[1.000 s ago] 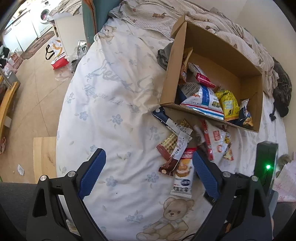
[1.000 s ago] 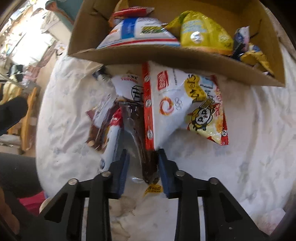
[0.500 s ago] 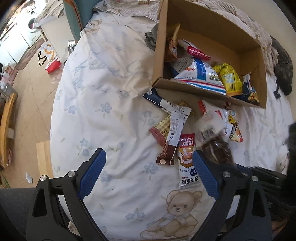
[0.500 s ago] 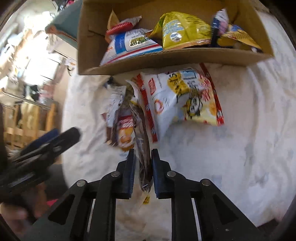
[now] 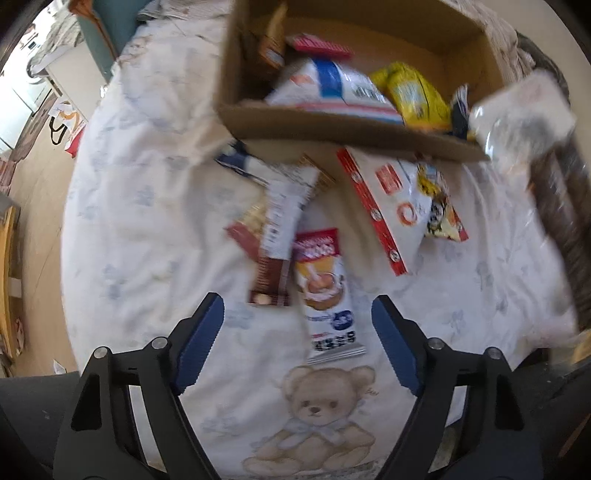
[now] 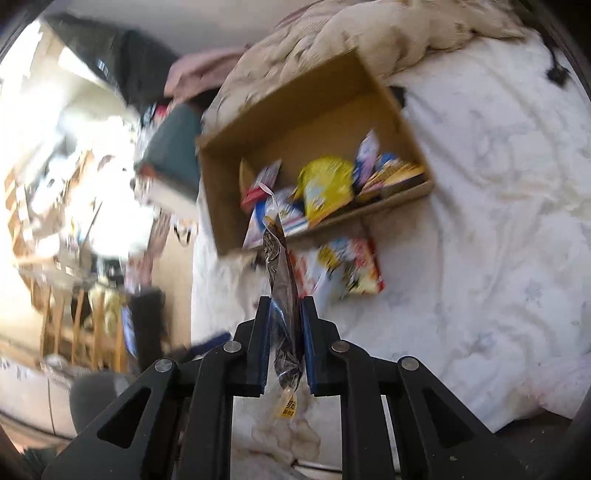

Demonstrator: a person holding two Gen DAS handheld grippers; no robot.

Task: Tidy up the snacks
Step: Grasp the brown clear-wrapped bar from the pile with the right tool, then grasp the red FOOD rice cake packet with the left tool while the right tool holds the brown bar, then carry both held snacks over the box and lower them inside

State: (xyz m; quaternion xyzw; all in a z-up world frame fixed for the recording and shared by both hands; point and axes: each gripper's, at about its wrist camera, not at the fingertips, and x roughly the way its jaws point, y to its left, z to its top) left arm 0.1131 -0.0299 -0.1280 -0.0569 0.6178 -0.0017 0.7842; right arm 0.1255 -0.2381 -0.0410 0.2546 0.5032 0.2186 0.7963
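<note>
My right gripper (image 6: 284, 306) is shut on a clear packet of dark brown snack (image 6: 280, 280) and holds it in the air, short of the cardboard box (image 6: 291, 103). The same packet shows blurred at the right of the left wrist view (image 5: 543, 155). The box (image 5: 332, 129) holds several snack bags. My left gripper (image 5: 297, 314) is open and empty, low over the bed, with a long white and red packet (image 5: 325, 291) between its fingers. A white and red bag (image 5: 399, 206) and brown bars (image 5: 273, 236) lie in front of the box.
The bed has a white flowered cover with a teddy bear print (image 5: 317, 413). A beige quilt (image 6: 388, 33) is bunched behind the box. The floor and cluttered furniture (image 6: 74, 221) lie off the bed's left edge.
My right gripper has lifted the dark snack packet off the bed and risen well above the pile. My left gripper has moved closer to the loose packets and stays open.
</note>
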